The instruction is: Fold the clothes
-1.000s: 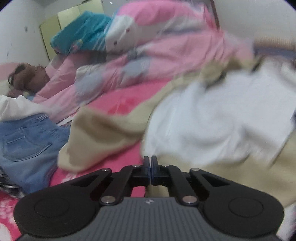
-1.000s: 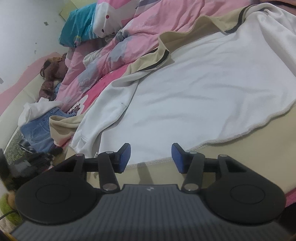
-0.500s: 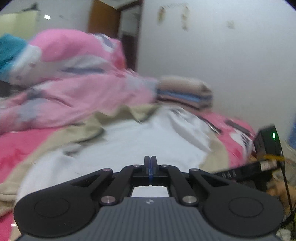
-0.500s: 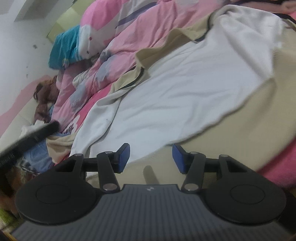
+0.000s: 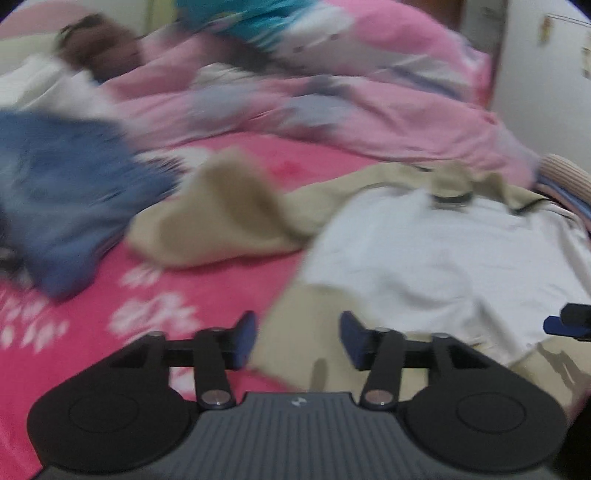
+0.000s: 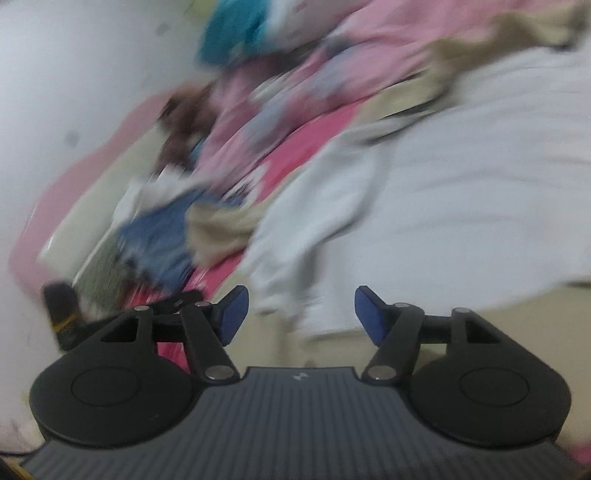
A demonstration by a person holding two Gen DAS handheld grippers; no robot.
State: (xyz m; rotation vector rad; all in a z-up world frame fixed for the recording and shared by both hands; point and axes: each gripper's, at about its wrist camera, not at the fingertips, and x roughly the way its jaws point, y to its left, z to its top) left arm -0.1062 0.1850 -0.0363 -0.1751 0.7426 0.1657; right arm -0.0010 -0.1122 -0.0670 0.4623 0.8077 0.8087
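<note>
A beige jacket with a white lining (image 5: 436, 251) lies spread on the pink bed sheet (image 5: 177, 295), lining up. Its beige sleeve (image 5: 221, 221) trails to the left. My left gripper (image 5: 297, 338) is open just over the jacket's near beige hem, holding nothing. In the right wrist view the same white lining (image 6: 461, 192) fills the right side, and my right gripper (image 6: 301, 314) stands open above its near edge with nothing between the fingers. One blue fingertip of the right gripper (image 5: 554, 325) shows at the right edge of the left wrist view. Both views are blurred.
Blue jeans (image 5: 66, 206) lie crumpled at the left of the bed. A pink quilt (image 5: 332, 103) and a teal pillow (image 5: 258, 22) are heaped at the back. A brown plush toy (image 5: 103, 51) sits at the far left. Folded clothes (image 5: 565, 177) are stacked at the right.
My left gripper was shut and now stands open, and its view has swung back down to the left over the jacket's hem. The right gripper stays open and has shifted left along the hem.
</note>
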